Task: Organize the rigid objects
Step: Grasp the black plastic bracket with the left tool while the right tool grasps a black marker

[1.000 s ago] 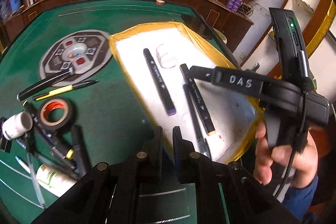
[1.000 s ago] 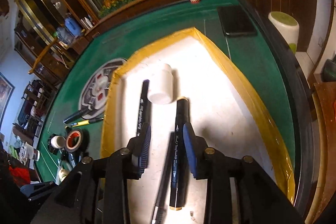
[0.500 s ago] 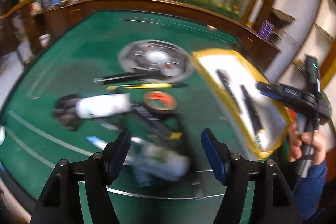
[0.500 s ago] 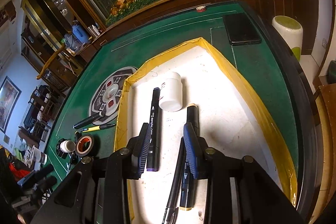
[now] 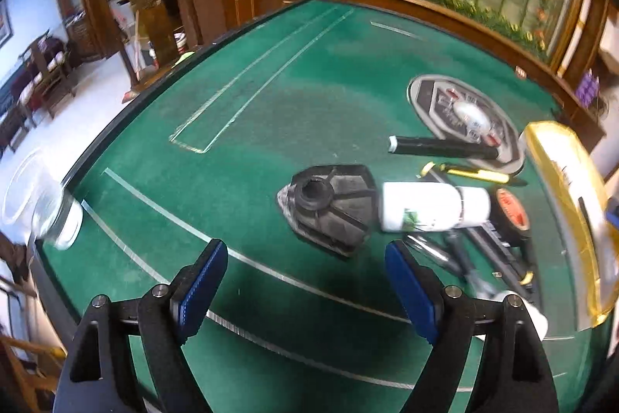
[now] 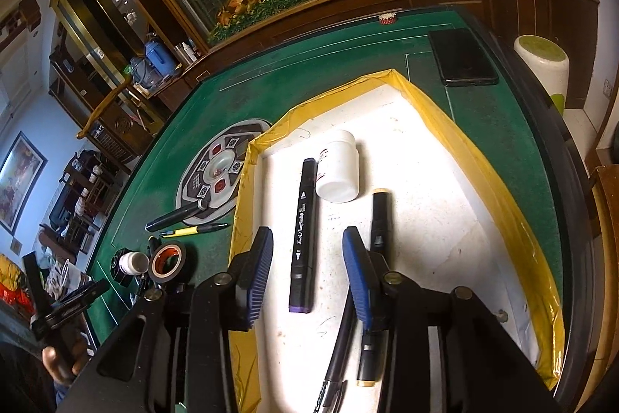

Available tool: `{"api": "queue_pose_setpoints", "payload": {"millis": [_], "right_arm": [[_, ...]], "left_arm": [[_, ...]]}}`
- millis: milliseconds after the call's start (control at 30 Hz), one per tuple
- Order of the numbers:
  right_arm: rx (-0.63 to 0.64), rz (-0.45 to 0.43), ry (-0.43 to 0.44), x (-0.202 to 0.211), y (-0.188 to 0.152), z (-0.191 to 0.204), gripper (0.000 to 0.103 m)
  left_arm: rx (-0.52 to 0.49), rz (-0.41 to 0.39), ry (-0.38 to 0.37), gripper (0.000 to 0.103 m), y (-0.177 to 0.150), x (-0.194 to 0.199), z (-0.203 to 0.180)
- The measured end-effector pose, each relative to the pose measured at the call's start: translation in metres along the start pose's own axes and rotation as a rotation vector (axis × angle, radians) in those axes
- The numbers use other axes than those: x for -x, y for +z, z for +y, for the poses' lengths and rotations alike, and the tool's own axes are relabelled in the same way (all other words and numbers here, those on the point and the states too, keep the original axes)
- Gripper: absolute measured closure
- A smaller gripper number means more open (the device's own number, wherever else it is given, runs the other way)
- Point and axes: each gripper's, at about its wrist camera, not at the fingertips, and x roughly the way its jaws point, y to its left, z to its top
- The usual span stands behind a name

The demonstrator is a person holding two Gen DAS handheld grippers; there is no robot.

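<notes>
My left gripper (image 5: 305,281) is open and empty above the green table, short of a black ribbed piece (image 5: 332,208) and a lying white bottle (image 5: 429,206). Right of them lie a tape roll (image 5: 510,215), a yellow pen (image 5: 476,175), a black marker (image 5: 445,146) and several dark pens (image 5: 499,254). My right gripper (image 6: 307,269) is open and empty over the white yellow-edged tray (image 6: 483,173), straddling a black marker with a purple end (image 6: 303,235). A white jar (image 6: 337,167) and a second black marker (image 6: 373,281) lie in the tray.
A round grey coaster (image 6: 216,173) lies left of the tray, also in the left wrist view (image 5: 464,115). A black phone (image 6: 460,57) lies at the table's far right. A glass (image 5: 50,219) stands at the table's left edge. The tray's yellow edge (image 5: 561,180) shows at right.
My left gripper swung left from the tray to the pile of loose items and opened wide. My right gripper drew back along the tray and opened a bit wider.
</notes>
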Motion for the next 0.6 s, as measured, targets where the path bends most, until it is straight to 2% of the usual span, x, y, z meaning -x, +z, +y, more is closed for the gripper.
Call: {"api": "queue_pose_setpoints", "payload": {"millis": [100, 167, 233, 367, 467, 600], "right_arm": [[0.0, 0.0, -0.001, 0.0, 0.0, 0.0, 0.067], [0.001, 0.002, -0.002, -0.001, 0.0, 0.0, 0.067], [0.008, 0.004, 0.002, -0.001, 0.0, 0.001, 0.067], [0.031, -0.004, 0.02, 0.0, -0.002, 0.009, 0.067], [0.072, -0.014, 0.053, 0.004, -0.006, 0.022, 0.067], [0.163, 0.017, 0.152, 0.008, -0.017, 0.059, 0.067]], "left_arm": [[-0.047, 0.012, -0.008, 0.016, 0.004, -0.01, -0.006], [-0.065, 0.0, 0.035, 0.016, 0.009, -0.015, -0.008], [-0.08, -0.003, 0.037, 0.015, 0.016, -0.024, -0.01], [-0.065, -0.008, 0.035, 0.015, 0.028, -0.038, -0.009], [-0.039, -0.005, 0.0, 0.028, 0.029, -0.04, -0.006], [-0.029, -0.019, 0.025, 0.028, 0.017, -0.03, -0.008]]}}
